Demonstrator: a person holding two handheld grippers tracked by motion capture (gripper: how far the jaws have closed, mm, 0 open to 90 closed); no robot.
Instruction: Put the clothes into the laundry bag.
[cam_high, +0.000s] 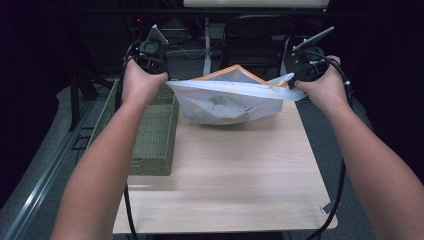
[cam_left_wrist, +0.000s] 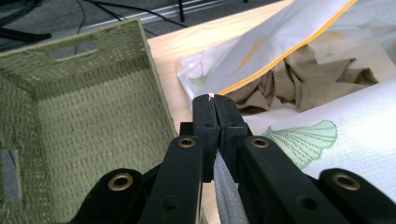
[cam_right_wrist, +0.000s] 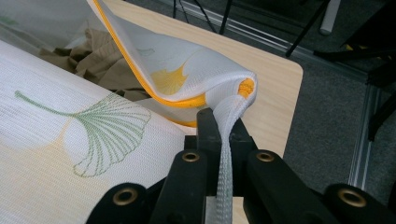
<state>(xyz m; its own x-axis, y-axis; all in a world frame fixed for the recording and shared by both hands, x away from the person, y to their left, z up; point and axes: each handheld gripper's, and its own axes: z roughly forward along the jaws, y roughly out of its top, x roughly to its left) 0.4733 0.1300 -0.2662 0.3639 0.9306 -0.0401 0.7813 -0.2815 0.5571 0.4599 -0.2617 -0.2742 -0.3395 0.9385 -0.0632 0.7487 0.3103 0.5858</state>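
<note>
The mesh bag (cam_high: 230, 100) is stretched above the bench (cam_high: 225, 170); its edges are clenched by left tongs (cam_left_wrist: 214, 99) and right tongs (cam_right_wrist: 222, 116).

High view: fixed above the person's side, looking forward and down; whole table (cam_high: 225, 190) in frame, forearms entering from the bottom edge, dark room beyond the far edge.

Left gripper view: rides the left gripper (cam_left_wrist: 214, 100), very close, looking along its jaws toward the table's far left corner, woven basket (cam_left_wrist: 88, 126) alongside.

Right gripper view: rides the right gripper (cam_right_wrist: 224, 116), equally close, facing the table's far right corner.

All three share the mesh bag (cam_high: 227, 97) and the tabletop beneath it.
</note>
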